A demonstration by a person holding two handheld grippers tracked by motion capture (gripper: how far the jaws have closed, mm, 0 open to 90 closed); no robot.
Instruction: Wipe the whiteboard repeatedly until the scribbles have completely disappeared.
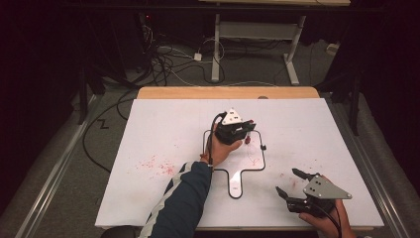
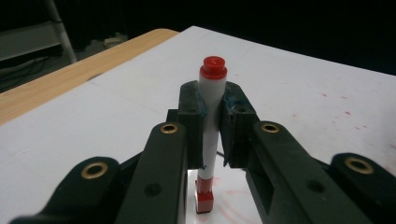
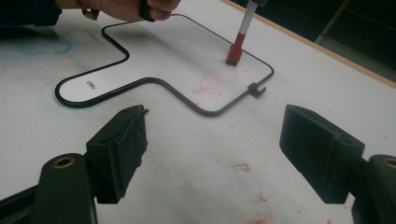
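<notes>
Left gripper (image 2: pixel 212 116): clenched on the white red-capped marker (image 2: pixel 208 140), tip down on the black-rimmed paddle-shaped whiteboard (image 1: pixel 233 181) mid-tabletop.
Right gripper (image 3: pixel 215 149): released (idle near front edge).
Technique: keep marker upright, pressure light, strokes inside rim.

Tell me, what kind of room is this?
Probably a lab or workshop set up for recording. Loose cables sprawl over the floor, dark curtains hang around, and a white-covered table holds a small whiteboard being drawn on with a red marker.
</notes>
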